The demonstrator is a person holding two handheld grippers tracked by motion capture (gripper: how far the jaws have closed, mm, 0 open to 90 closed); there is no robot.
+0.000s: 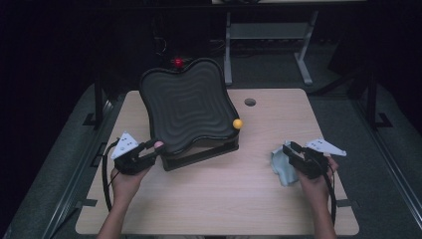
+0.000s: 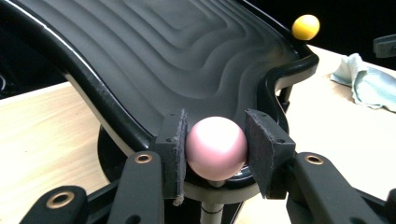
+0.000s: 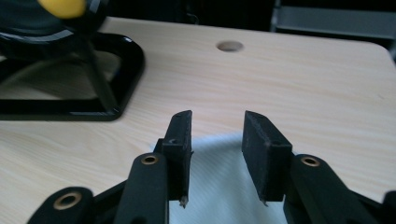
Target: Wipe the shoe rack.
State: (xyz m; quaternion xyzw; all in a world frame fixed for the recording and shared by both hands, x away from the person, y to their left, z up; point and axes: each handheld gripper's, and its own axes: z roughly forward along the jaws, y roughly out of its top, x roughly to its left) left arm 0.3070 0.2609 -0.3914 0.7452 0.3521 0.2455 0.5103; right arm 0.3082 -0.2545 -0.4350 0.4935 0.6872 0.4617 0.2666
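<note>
- No writing, label, brand, number or sign is showing clearly enough to be read in any of the three views.
</note>
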